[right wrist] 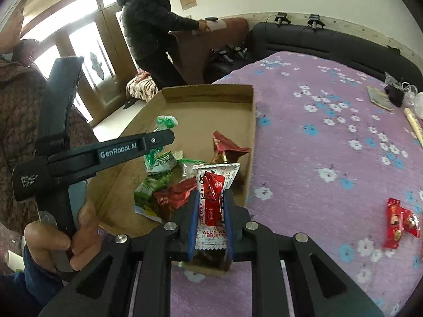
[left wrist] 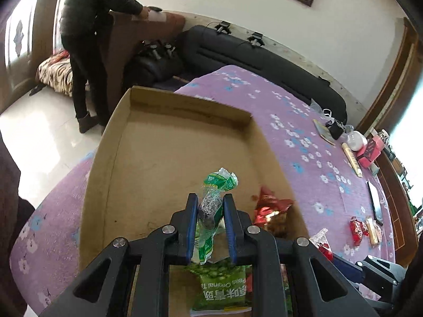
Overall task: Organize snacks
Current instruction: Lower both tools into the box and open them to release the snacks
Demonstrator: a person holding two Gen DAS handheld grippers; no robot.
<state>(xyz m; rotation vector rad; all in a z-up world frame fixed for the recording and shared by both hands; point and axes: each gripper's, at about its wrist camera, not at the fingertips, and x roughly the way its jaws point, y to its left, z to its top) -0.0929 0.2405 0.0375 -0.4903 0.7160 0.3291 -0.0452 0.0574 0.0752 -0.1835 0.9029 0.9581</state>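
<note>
Purple flowered bedding covers a wide bed with a black padded headboard, and a shallow cardboard tray lies on it. Over the tray, the left gripper pinches a clear and green snack wrapper with something dark inside; its blue pads press against the wrapper from both sides. Below it in the tray lie a green pea packet and a crumpled red wrapper. The right gripper is clamped on a white and red snack bar, held upright over the near end of the tray, above more red and green packets. A hand grips the left tool's handle. Two red snacks lie loose on the bedding, well apart from the tray. Across the room, a person in a dark jacket bends over a brown piece of furniture.
</note>
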